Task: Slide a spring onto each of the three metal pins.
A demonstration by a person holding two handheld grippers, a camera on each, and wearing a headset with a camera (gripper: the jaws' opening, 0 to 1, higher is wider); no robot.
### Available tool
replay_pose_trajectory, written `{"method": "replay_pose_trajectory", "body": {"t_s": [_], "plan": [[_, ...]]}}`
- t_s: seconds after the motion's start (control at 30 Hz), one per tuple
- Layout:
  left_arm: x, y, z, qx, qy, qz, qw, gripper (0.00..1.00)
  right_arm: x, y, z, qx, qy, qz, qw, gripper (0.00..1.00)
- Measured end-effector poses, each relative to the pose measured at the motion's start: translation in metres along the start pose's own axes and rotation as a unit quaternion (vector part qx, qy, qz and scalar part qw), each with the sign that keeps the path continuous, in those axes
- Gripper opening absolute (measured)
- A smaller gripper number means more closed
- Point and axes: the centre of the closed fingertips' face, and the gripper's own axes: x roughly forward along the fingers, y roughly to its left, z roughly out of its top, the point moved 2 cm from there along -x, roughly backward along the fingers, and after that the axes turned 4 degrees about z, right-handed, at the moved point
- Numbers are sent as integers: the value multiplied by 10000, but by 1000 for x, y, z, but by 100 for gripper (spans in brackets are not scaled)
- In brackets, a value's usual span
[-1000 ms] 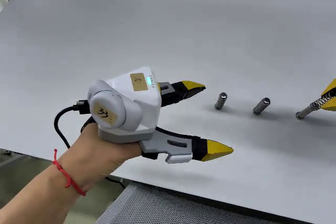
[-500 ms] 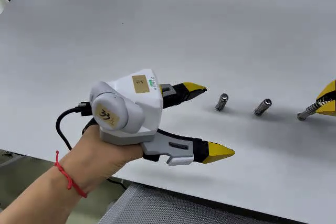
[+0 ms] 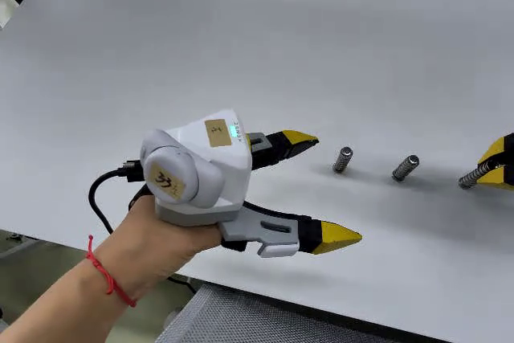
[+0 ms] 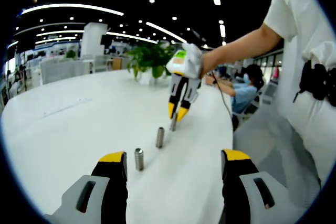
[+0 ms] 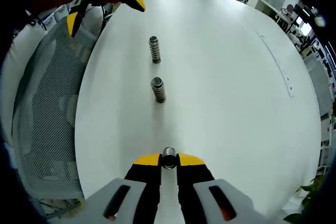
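Left tongs [image 3: 338, 189] released above table [image 3: 161, 54]; right tongs [image 5: 168, 161] clenched on spring [image 5: 168, 156].

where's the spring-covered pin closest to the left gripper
Head view: the nearest pin stands on the white table just right of the left gripper, with a second pin beyond it, then the right gripper holding a third pin.

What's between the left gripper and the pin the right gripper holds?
Two upright pins with springs on: the first pin by the left gripper, the second pin toward the held pin in the right gripper. The head view shows the row.
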Motion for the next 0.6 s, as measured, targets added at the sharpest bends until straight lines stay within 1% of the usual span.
{"method": "replay_pose_trajectory", "body": {"t_s": [0.2, 0.5, 0.6], "plan": [[-1, 1, -1, -5, 5, 12, 10000, 74, 4, -1, -2, 14, 25, 4, 10000, 12], [-2, 2, -2, 4, 13, 10, 10000, 74, 7, -1, -1, 82, -37, 3, 10000, 13], [-2, 3, -2, 7, 12, 15, 10000, 74, 7, -2, -2, 83, -43, -4, 10000, 14]]}}
